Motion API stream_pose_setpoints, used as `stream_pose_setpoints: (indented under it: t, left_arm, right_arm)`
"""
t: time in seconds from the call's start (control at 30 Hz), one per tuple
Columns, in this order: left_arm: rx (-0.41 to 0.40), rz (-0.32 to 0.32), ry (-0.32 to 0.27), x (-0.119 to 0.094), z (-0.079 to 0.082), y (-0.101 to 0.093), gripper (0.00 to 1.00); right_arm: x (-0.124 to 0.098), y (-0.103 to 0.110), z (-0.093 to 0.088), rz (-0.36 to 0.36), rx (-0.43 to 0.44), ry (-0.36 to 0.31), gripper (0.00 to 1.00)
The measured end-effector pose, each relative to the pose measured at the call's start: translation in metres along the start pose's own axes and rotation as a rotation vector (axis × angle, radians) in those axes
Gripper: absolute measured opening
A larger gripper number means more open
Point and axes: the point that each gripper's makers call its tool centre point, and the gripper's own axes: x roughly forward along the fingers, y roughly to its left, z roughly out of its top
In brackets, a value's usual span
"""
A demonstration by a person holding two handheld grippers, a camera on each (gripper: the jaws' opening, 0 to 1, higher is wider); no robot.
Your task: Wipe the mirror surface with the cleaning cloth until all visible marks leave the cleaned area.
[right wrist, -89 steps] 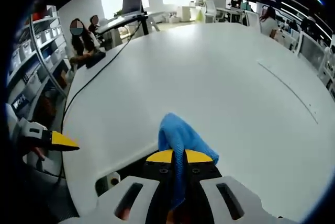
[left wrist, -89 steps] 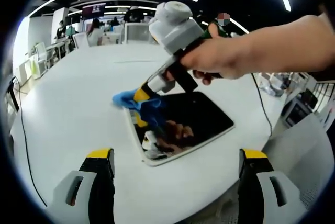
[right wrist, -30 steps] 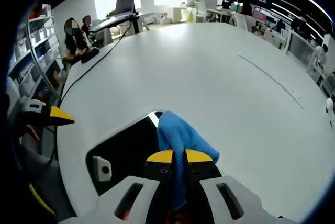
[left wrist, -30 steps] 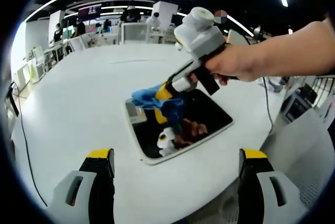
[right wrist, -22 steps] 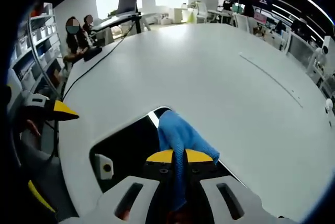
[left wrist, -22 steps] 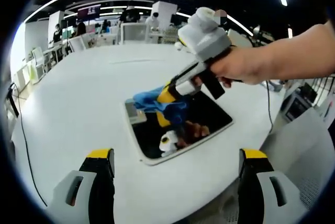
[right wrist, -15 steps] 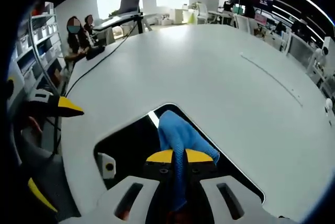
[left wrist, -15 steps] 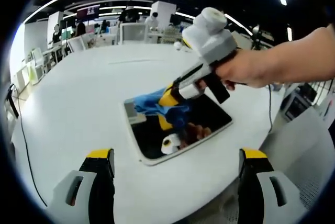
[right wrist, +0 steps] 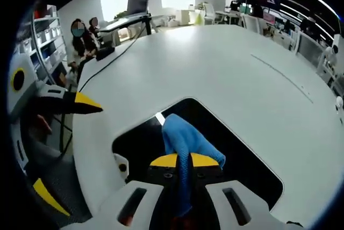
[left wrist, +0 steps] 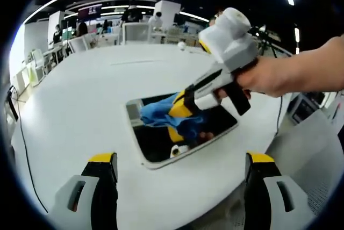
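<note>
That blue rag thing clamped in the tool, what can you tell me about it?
The cleaning cloth is bright blue, soft and fuzzy-looking, like microfibre. It is bunched up and pinched between the yellow-tipped jaws of the right gripper, with a rumpled fold sticking out ahead of the tips and a strip trailing back between them. It sits over the mirror, a dark rounded rectangle with a pale rim lying flat on the white table, and its blue is reflected in the glass.

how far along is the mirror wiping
In hand: the right gripper is shut on the blue cloth, pressing it to the mirror. The left gripper hangs open, apart. No marks can be made out on the glass, so what is left is unclear.
</note>
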Motion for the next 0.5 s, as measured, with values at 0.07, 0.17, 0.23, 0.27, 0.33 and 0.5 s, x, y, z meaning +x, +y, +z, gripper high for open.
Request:
stream_pose_setpoints:
  t: [0.07, 0.17, 0.23, 0.27, 0.33, 0.5]
  left_arm:
    - [0.01, -0.004, 0.001, 0.001, 0.0, -0.001, 0.99]
    - [0.01, -0.003, 0.0, 0.001, 0.0, -0.001, 0.99]
    - [0.01, 0.001, -0.001, 0.0, 0.001, 0.0, 0.99]
    - [0.012, 0.003, -0.001, 0.0, 0.001, 0.0, 0.99]
    - [0.012, 0.002, 0.001, 0.001, 0.0, 0.0, 0.99]
    - [0.027, -0.012, 0.015, 0.001, -0.002, -0.003, 0.99]
  right_arm:
    - [-0.001, 0.002, -0.002, 0.001, 0.002, -0.004, 0.02]
    - [-0.004, 0.006, -0.004, 0.001, 0.01, -0.007, 0.02]
    - [-0.005, 0.009, -0.006, 0.003, 0.022, -0.01, 0.02]
    - [-0.006, 0.011, -0.007, 0.004, 0.03, -0.013, 0.02]
    - [-0.007, 0.014, -0.008, 0.004, 0.04, -0.018, 0.02]
    - [-0.012, 0.024, -0.013, 0.015, 0.059, -0.021, 0.02]
